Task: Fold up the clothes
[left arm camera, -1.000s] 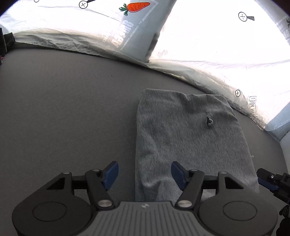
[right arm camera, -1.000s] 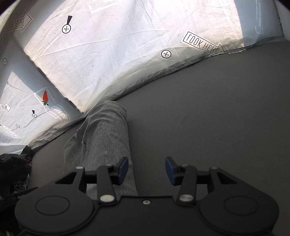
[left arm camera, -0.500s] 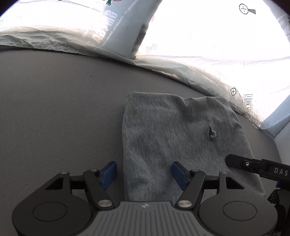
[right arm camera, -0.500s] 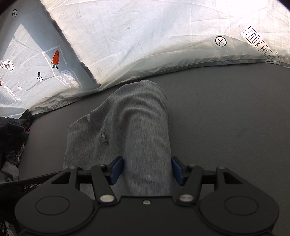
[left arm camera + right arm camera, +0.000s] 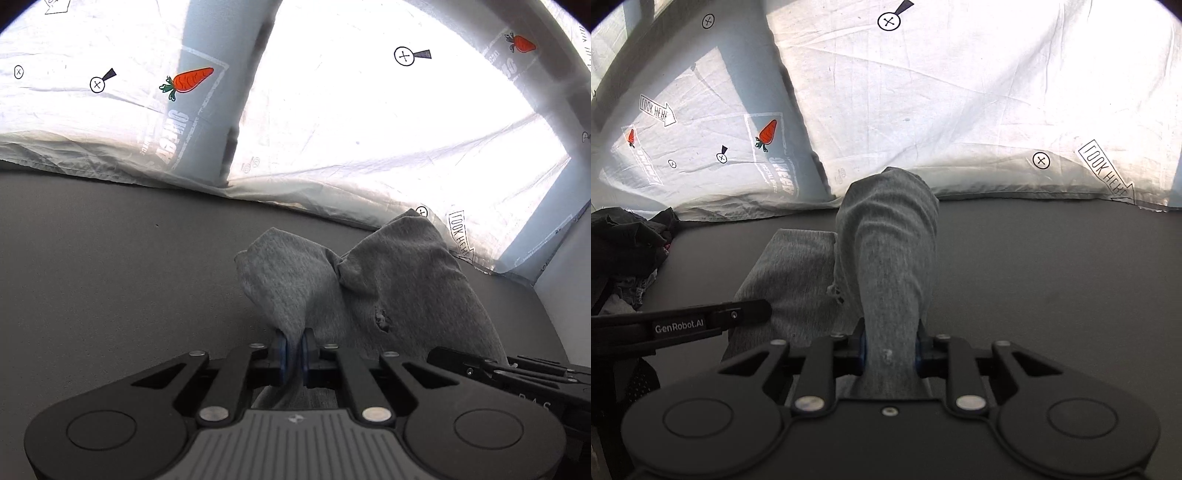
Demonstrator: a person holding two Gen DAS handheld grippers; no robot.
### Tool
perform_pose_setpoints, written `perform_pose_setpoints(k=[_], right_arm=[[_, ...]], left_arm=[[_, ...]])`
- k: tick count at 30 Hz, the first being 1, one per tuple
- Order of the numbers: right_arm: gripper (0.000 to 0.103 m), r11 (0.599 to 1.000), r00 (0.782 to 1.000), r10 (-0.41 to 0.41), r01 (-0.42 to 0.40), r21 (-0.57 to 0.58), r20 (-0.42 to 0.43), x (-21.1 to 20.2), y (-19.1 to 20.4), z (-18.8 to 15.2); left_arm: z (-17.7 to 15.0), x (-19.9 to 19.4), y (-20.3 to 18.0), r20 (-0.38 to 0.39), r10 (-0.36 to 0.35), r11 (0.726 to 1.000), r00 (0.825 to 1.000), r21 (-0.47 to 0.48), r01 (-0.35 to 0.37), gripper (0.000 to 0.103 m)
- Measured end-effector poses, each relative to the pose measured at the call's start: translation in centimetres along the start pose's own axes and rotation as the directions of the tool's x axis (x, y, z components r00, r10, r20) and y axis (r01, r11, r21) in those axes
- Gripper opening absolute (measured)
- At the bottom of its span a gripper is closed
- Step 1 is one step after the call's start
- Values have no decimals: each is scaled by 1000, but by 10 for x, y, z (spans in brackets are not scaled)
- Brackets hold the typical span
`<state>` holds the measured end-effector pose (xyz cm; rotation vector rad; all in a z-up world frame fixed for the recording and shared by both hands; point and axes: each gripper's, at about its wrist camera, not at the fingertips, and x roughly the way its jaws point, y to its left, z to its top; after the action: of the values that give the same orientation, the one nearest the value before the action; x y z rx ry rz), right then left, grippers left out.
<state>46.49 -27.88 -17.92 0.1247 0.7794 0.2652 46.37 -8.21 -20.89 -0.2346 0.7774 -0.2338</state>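
grey knit garment (image 5: pixel 399 280): soft, light, limp, mid dark surface (image 5: pixel 110 258) | left gripper (image 5: pixel 292 349) pinching near-left corner | right gripper (image 5: pixel 889 349) clamping bunched near-right edge | hold corners, fabric sags between

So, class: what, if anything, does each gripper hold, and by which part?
Both hold the grey garment by its near edge: left gripper at one corner, right gripper at the other.

Strong backlight is cast through the white sheet (image 5: pixel 369 122), which is overexposed; edges are bent by fisheye distortion.
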Motion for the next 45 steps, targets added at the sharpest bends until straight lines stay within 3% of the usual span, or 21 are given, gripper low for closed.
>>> perform_pose_setpoints(k=[6, 11, 17, 21, 25, 32, 37, 41, 45], right_arm=[[23, 997, 992, -79, 81, -11, 98, -96, 7, -29], [23, 983, 974, -183, 183, 12, 133, -163, -14, -63], [23, 948, 941, -314, 303, 100, 127, -228, -63, -102], [23, 929, 927, -352, 331, 164, 126, -261, -120, -116], [23, 928, 925, -351, 323, 185, 146, -280, -188, -118], [23, 954, 936, -298, 283, 103, 189, -290, -313, -82], [23, 967, 945, -254, 247, 57, 206, -268, -392, -45], [23, 974, 950, -226, 222, 46, 215, -238, -444, -22], [28, 967, 948, -256, 254, 36, 188, -189, -489, -12]], left_arm=[[-26, -62, -45, 48, -93, 995, 994, 33, 92, 8], [-51, -93, -95, 50, -195, 979, 979, 71, 192, 8], [-77, -105, -175, -9, -307, 938, 952, 165, 304, 8], [-86, -102, -235, -39, -354, 914, 935, 199, 354, 8], [-96, -80, -299, -43, -357, 910, 933, 212, 358, 8], [-87, -29, -406, -9, -338, 915, 941, 230, 331, 8], [-60, 22, -464, 16, -293, 926, 956, 254, 280, 8], [-34, 76, -485, 16, -251, 933, 968, 269, 237, 8], [-25, 145, -503, -22, -152, 933, 988, 326, 150, 9]])
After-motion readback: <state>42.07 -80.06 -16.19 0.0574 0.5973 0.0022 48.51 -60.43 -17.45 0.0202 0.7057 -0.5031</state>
